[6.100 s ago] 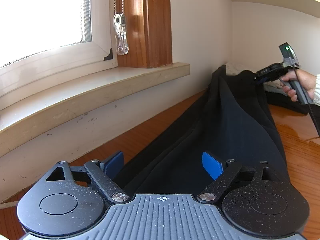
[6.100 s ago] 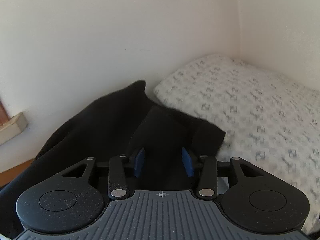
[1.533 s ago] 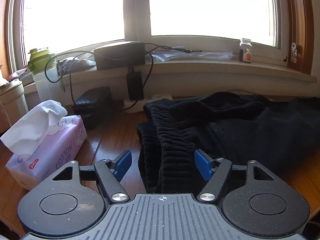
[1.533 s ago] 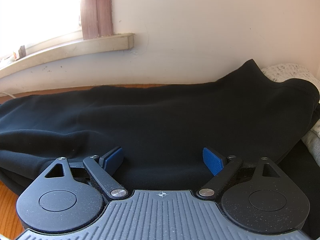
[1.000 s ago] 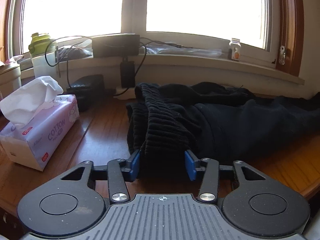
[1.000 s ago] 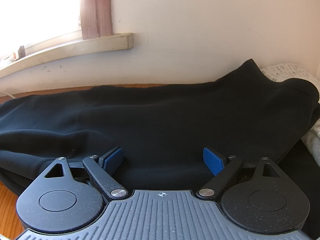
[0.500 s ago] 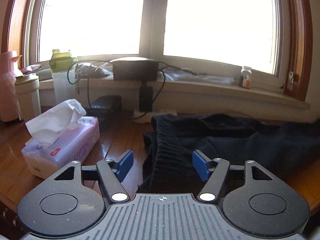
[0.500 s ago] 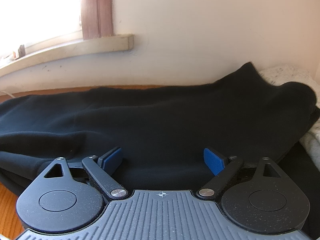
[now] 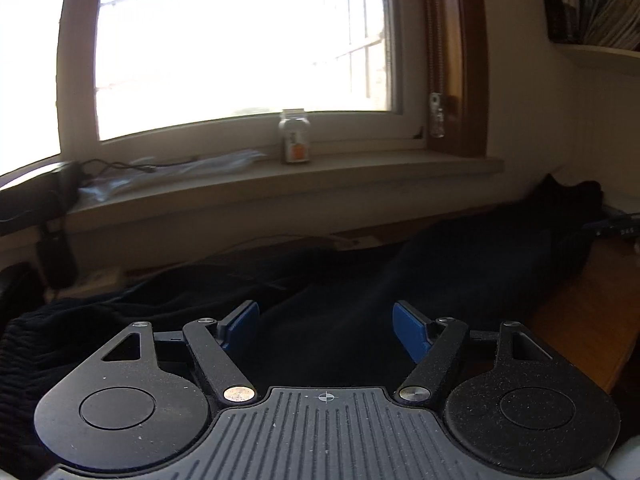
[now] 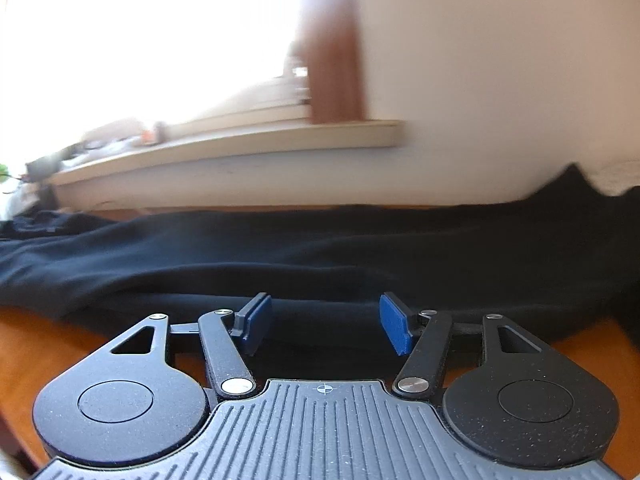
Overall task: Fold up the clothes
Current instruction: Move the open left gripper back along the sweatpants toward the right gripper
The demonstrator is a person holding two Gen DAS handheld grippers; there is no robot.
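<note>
Black trousers (image 9: pixel 400 280) lie stretched along the wooden table, ribbed waistband (image 9: pixel 36 344) at the left, legs running to the far right. My left gripper (image 9: pixel 326 326) is open and empty just above the cloth near the waist end. In the right wrist view the same trousers (image 10: pixel 360 252) lie across the frame. My right gripper (image 10: pixel 324 322) is open and empty at the cloth's near edge, its blue pads (image 10: pixel 394 328) on either side of the fabric. The view is blurred.
A windowsill (image 9: pixel 280 176) runs behind the table with a small pill bottle (image 9: pixel 295 142), cables and a black box (image 9: pixel 36 196). The bare wooden table (image 9: pixel 580 320) shows at the right. A shelf with books (image 9: pixel 592 12) hangs at the upper right. A patterned white cloth (image 10: pixel 616 176) lies beyond the trouser legs.
My left gripper shut on the waistband, then opened and let go, and has swung right toward the legs. My right gripper stayed open and has drawn back to the cloth's near edge.
</note>
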